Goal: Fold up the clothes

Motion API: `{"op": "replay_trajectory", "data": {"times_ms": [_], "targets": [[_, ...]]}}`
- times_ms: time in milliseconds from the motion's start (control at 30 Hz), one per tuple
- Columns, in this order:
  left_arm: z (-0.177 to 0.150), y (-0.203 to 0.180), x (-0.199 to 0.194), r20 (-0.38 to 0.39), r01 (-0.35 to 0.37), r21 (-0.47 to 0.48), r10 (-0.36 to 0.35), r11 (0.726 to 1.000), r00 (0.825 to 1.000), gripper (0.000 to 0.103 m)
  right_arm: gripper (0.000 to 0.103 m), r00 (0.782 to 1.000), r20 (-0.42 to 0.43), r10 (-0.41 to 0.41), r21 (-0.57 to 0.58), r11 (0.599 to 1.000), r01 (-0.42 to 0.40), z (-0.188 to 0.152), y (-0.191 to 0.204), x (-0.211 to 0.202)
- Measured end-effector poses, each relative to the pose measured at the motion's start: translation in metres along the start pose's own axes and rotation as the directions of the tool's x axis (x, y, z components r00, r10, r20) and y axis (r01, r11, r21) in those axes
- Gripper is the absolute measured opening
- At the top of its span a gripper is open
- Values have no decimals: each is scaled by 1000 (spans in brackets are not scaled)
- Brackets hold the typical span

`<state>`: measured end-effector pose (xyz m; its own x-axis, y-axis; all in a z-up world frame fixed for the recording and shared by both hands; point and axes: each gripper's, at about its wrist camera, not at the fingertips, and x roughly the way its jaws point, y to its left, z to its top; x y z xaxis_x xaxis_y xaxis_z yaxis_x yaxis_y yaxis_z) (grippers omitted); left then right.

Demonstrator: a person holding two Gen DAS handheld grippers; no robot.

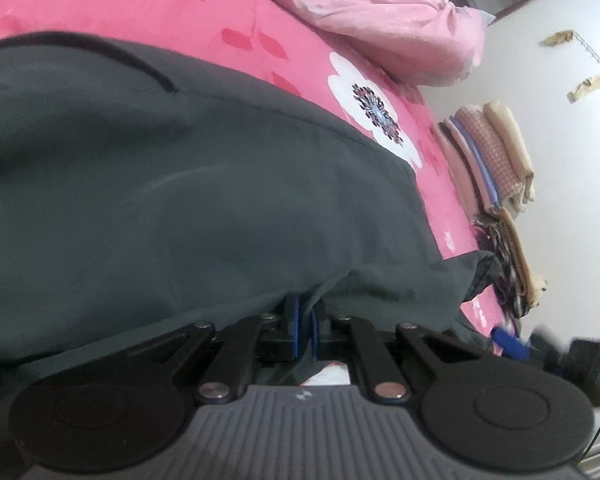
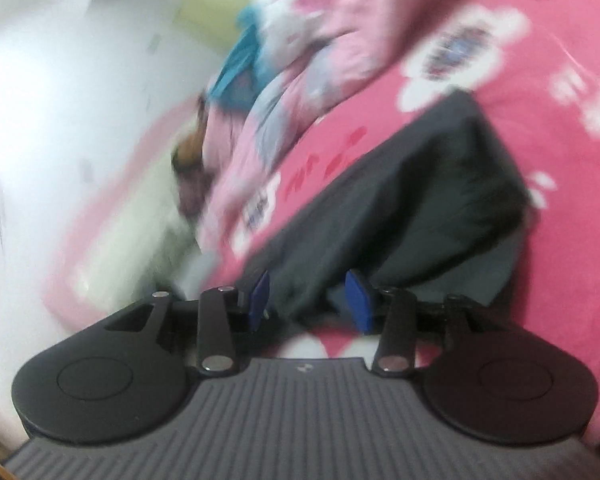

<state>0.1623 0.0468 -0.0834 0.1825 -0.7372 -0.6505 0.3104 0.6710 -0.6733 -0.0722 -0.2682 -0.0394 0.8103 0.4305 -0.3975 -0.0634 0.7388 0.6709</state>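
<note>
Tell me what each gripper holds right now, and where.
Left gripper pinches the dark garment at its near edge. Right gripper stands open around the garment's near edge, not clamped.

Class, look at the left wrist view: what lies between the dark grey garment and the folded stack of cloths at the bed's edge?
In the left wrist view, only bare pink floral bedsheet separates the dark grey garment from the folded stack.

The garment [image 1: 172, 184] lies spread on the bed [image 1: 260, 36], filling the left and middle of the left wrist view. Behind it, at the top, a bunched quilt [image 1: 388, 16] rests on the bed. To the right, at the bed's edge, sits a stack of folded cloths [image 1: 496, 156]. The left gripper [image 1: 305, 322] is at the garment's near edge, jaws together on a fold. In the right wrist view, the right gripper [image 2: 312, 300] has garment between its parted jaws.
</note>
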Motion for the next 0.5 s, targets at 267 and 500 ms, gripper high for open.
{"op": "replay_trajectory", "data": {"times_ms": [267,500], "targets": [[3,3,-6,8,19,-28,-19,999,1000,14,28,986,-69,-152,-258,957,129,-1,18,49],[-19,-43,-47,223,-90,190,47,978,974,43,26,986,-6,-169,-141,976,166,33,-17,70]]}}
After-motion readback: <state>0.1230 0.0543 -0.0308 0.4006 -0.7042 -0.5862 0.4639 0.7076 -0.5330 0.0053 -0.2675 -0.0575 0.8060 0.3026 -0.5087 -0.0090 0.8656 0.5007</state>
